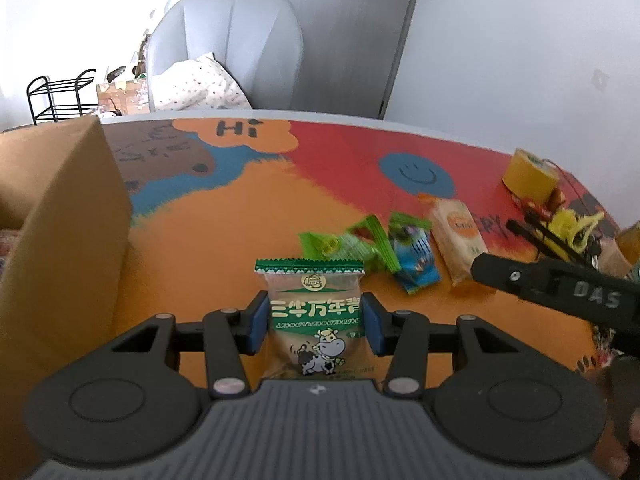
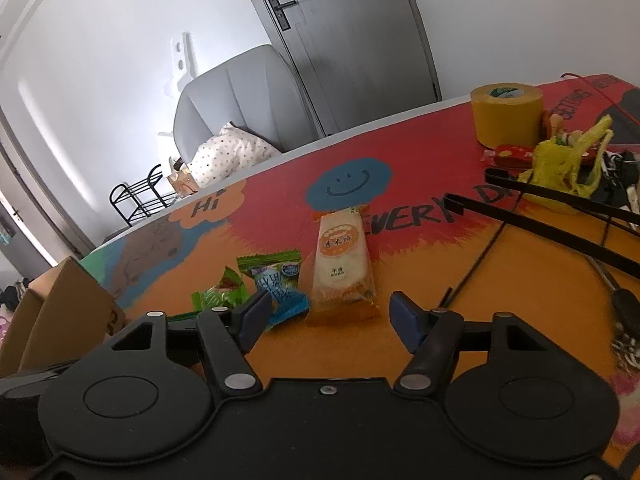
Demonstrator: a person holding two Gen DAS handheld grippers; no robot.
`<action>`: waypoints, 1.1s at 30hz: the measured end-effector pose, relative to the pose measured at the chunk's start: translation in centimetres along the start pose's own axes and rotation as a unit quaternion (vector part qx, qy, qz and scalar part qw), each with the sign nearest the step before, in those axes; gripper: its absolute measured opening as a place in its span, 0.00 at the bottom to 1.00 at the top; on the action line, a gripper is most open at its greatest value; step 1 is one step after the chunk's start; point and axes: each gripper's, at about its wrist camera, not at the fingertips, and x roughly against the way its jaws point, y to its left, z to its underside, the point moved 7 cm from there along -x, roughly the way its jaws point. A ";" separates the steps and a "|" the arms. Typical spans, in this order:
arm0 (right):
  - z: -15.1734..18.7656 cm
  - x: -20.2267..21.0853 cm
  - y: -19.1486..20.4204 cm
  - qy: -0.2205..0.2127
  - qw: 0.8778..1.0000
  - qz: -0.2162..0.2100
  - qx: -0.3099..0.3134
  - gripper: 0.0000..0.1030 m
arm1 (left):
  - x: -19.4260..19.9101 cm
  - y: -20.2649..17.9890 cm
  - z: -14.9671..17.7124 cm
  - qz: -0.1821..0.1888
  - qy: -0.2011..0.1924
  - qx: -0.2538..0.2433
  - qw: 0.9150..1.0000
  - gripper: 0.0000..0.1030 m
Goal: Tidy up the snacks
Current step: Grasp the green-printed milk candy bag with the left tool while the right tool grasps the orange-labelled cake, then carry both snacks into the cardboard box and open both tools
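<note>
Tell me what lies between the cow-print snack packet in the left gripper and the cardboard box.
Nothing visible. The left gripper holds the cow-print packet, and only bare tabletop separates it from the cardboard box on its left.

Yellow tape roll (image 2: 506, 114), grey armchair (image 1: 232, 46)

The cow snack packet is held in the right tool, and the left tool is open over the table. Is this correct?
The sides are swapped. The left wrist view shows the left tool shut on the cow snack packet; the right tool is open over the table.
</note>
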 end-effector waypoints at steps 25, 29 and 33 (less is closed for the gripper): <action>0.3 -2.3 1.3 0.014 0.997 0.055 0.057 0.32 | -0.3 2.5 -1.2 0.001 -0.006 0.030 1.000 0.46; 1.1 -1.0 1.2 0.012 0.998 0.048 0.048 0.32 | 0.6 2.4 -1.0 0.001 -0.010 0.027 1.000 0.46; 1.3 0.4 1.3 0.003 0.998 0.044 0.043 0.32 | 1.7 2.2 -0.9 0.002 -0.015 0.024 1.000 0.46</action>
